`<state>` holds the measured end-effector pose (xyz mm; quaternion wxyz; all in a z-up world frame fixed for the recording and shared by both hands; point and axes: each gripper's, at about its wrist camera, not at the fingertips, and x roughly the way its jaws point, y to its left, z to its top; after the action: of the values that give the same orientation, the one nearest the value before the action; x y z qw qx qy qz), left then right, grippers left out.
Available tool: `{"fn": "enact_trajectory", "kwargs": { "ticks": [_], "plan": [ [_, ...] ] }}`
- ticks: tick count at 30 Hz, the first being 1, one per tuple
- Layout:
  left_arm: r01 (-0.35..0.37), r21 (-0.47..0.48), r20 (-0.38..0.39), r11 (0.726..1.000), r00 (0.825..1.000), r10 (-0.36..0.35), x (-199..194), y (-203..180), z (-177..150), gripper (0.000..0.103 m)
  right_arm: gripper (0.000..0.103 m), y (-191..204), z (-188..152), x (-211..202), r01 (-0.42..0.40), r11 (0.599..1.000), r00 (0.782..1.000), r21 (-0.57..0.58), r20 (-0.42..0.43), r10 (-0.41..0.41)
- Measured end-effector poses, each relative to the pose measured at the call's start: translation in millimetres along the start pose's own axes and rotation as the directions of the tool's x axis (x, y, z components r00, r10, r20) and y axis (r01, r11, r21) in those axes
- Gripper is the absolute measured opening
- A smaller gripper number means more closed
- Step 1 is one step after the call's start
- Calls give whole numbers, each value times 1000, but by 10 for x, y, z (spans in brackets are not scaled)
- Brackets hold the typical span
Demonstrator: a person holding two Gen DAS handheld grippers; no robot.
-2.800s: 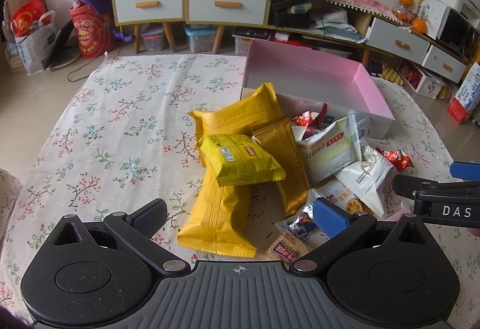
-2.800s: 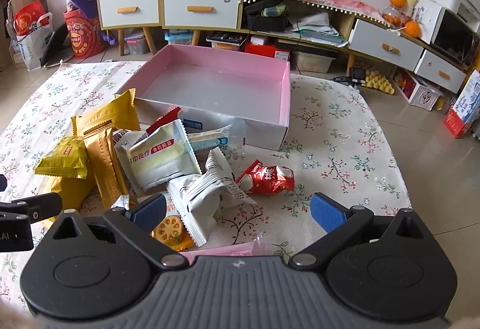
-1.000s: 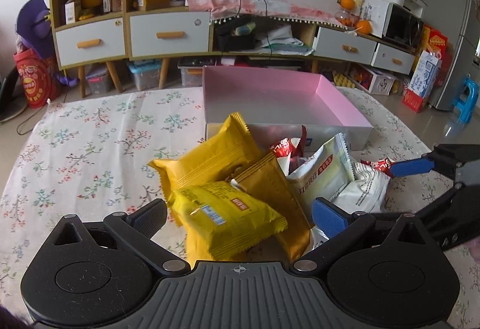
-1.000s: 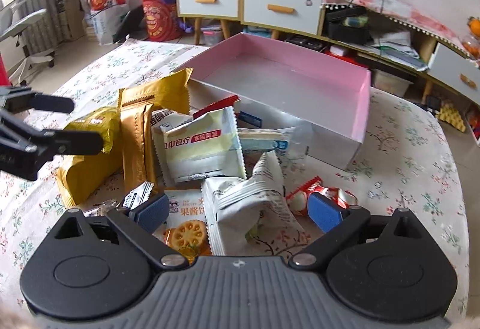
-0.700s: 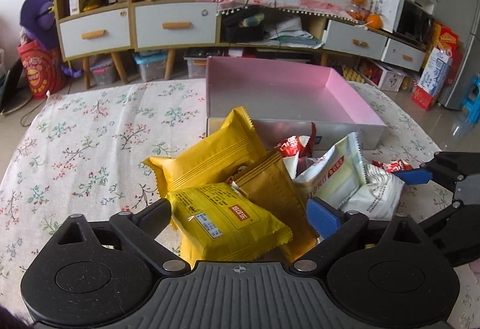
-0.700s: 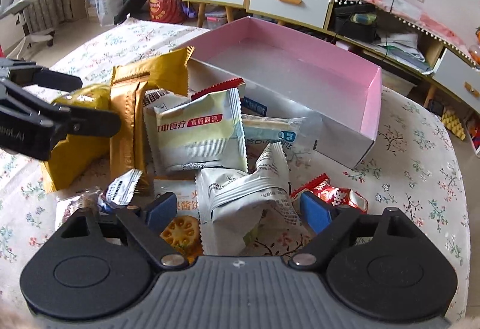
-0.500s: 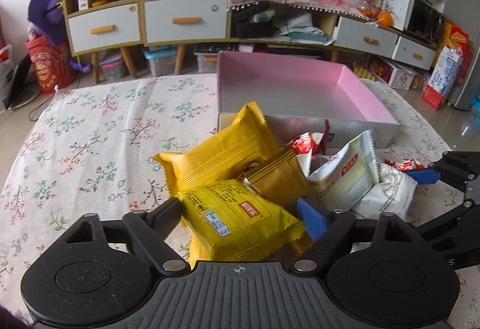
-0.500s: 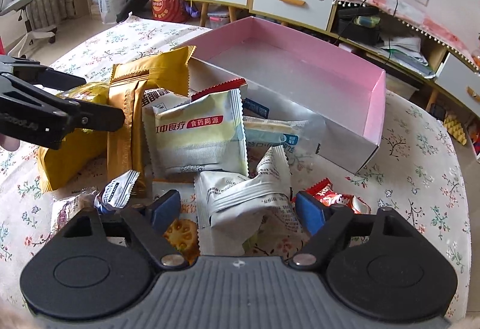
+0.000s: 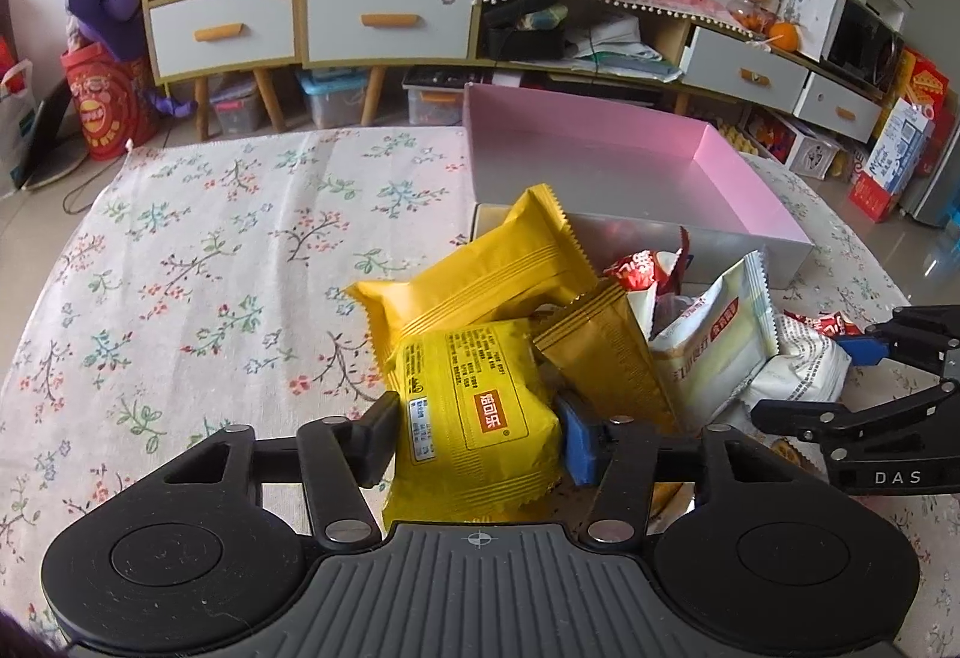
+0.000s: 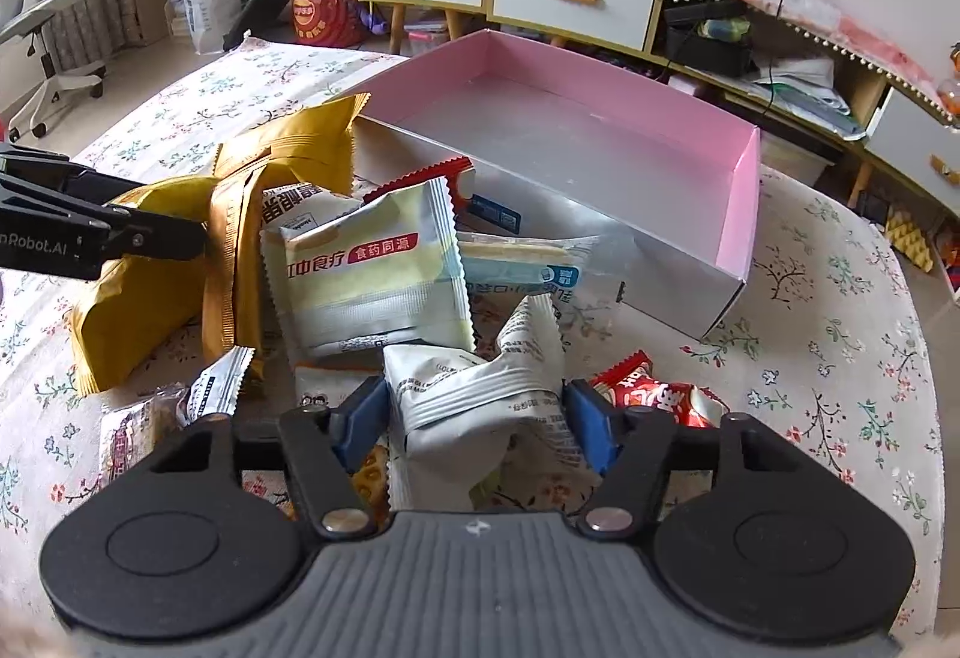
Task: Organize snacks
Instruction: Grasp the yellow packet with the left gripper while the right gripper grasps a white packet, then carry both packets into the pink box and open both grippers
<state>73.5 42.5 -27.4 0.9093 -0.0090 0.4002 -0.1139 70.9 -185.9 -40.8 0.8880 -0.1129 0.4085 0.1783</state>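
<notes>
closing left gripper (image 9: 477,439) pinches yellow packet (image 9: 474,418); closing right gripper (image 10: 474,427) pinches white packet (image 10: 474,400).

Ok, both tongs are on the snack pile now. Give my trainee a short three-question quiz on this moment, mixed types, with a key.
1. True or false: the pink box already holds several snacks.
2. Multiple choice: what sits between the left tongs? A) a red candy wrapper B) a yellow snack packet C) a biscuit pack
3. Short answer: which packet are the right tongs closing on, and what lies just to its right on the floral tablecloth?

Key
1. False; its floor looks bare.
2. B
3. The crumpled white snack packet; a red candy wrapper lies to its right.
</notes>
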Motion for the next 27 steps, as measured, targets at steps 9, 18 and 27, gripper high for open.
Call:
{"fn": "enact_trajectory", "kwargs": {
  "ticks": [9,18,27],
  "plan": [
    [-7,-15,1,1000,1000,7,-34,9,13,47,47,-21,34,-24,7,1000,1000,28,-15,-6],
    [-12,-53,26,999,1000,13,-157,87,55,47,45,-87,101,-95,18,996,1000,88,2,-19],
    [6,-90,63,996,998,-1,-336,77,143,47,45,-145,245,-271,12,988,999,151,48,-19]
  ]
}}
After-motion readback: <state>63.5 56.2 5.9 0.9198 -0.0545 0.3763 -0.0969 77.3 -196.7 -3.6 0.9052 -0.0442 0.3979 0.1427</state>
